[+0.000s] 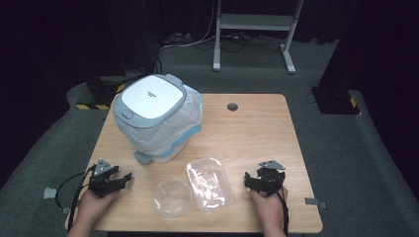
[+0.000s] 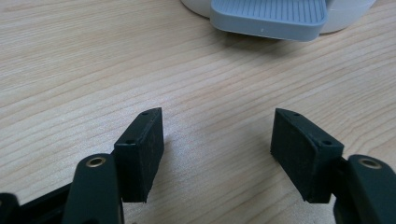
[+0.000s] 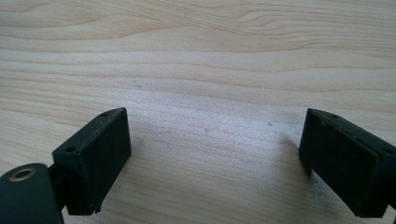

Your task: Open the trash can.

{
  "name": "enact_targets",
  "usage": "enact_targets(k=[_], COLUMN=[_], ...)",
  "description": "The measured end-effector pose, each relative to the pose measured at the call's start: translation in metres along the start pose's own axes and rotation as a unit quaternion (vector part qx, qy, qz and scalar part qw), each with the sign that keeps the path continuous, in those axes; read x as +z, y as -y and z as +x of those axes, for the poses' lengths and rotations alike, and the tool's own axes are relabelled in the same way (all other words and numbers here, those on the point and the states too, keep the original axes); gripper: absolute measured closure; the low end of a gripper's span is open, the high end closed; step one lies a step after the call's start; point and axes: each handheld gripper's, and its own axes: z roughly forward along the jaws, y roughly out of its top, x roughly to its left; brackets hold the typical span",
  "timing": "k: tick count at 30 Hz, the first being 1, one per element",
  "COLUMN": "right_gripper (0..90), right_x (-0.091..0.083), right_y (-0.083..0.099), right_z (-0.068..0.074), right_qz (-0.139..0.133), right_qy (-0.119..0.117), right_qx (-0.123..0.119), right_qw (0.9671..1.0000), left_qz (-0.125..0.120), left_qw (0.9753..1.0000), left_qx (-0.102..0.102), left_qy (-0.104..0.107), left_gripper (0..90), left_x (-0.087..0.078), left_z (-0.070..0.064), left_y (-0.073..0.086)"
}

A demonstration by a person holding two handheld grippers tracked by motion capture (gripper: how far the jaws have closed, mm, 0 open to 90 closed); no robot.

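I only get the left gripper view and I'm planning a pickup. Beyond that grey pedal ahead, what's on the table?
Observer: The pedal belongs to a lidded white bin lined with a clear bag, at the table's far left.
Operator: Anything to grab?
Observer: A clear round bowl sits near the front edge, right of the left tongs.
Operator: Anything else?
Observer: A clear rectangular tray lies beside the bowl, on its right.
Operator: And the right tongs?
Observer: The right tongs are open over bare wood, right of the tray.
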Motion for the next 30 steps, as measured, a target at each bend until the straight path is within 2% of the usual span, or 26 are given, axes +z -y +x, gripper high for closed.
enact_targets(k=[7,14,18,30], right_gripper=[10.3,9.3,9.5,10.7], right_x=[-0.001,0.0007,-0.0006,-0.0008], right_y=[0.0009,-0.0008,0.0005,0.0007], right_z=[0.0004,0.0005,0.0002,-0.0002], right_qz=[-0.001,0.0,0.0,-0.002], right_qy=[0.0,-0.007,-0.01,-0.015], right_qx=[0.001,-0.006,-0.008,-0.015], right_qw=[1.0,1.0,0.9999,0.9998], left_qz=[-0.002,-0.005,-0.003,-0.002], left_qw=[1.0,0.9999,1.0,0.9999], left_qx=[-0.002,-0.011,-0.005,-0.007], left_qy=[-0.003,0.003,-0.005,-0.009], left_gripper=[35.2,35.0,35.0,35.1], left_x=[0.0007,0.0016,0.0022,0.0008], left_z=[-0.0008,0.0013,-0.0007,-0.0016], left_y=[-0.0003,-0.0012,-0.0015,-0.0004])
